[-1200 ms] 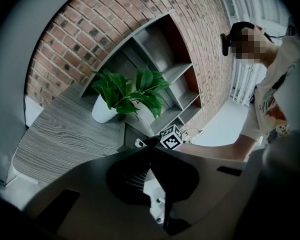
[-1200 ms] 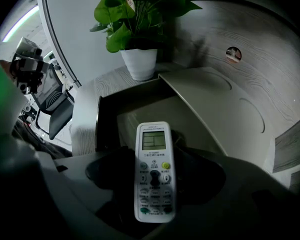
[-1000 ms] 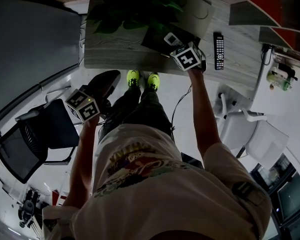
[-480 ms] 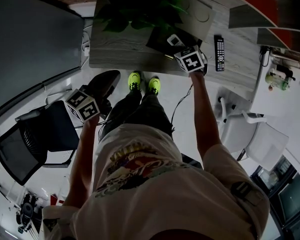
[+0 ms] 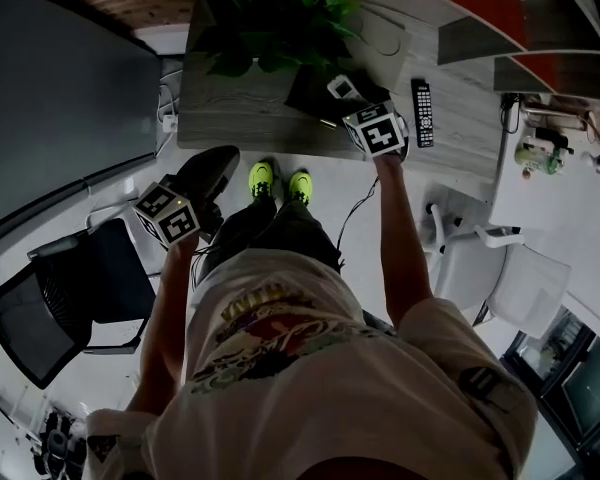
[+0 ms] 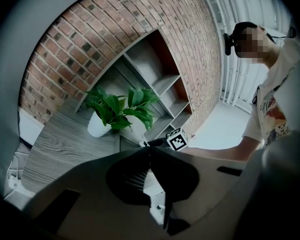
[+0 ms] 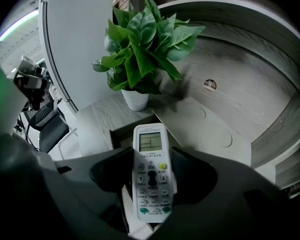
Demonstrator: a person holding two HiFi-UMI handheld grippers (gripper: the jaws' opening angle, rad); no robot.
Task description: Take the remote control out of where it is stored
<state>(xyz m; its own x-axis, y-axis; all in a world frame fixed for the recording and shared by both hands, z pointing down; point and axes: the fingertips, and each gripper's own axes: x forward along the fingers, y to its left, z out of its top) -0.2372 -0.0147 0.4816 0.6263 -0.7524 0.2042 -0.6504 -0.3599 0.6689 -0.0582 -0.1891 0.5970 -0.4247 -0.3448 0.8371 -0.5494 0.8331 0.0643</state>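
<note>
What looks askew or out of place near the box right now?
Nothing stands out. The right gripper, its jaws just closed in, holds the white remote straight over the open box; the black remote lies flat on the desk, plant upright.

Remote controls: two. White remote control [image 7: 150, 176]; black remote control [image 5: 421, 113] near desk [image 5: 230, 118] front edge, right part.
Grippers: two. Left gripper [image 6: 150, 150], right gripper [image 7: 151, 156].
Potted plant [image 7: 140, 49]: one, desk rear.
Open box [image 5: 305, 90]: one, desk front edge.
Chairs: two. Dark chair [image 5: 50, 308], white chair [image 5: 525, 283].
Yellow-green shoes [image 5: 263, 178]: two.
</note>
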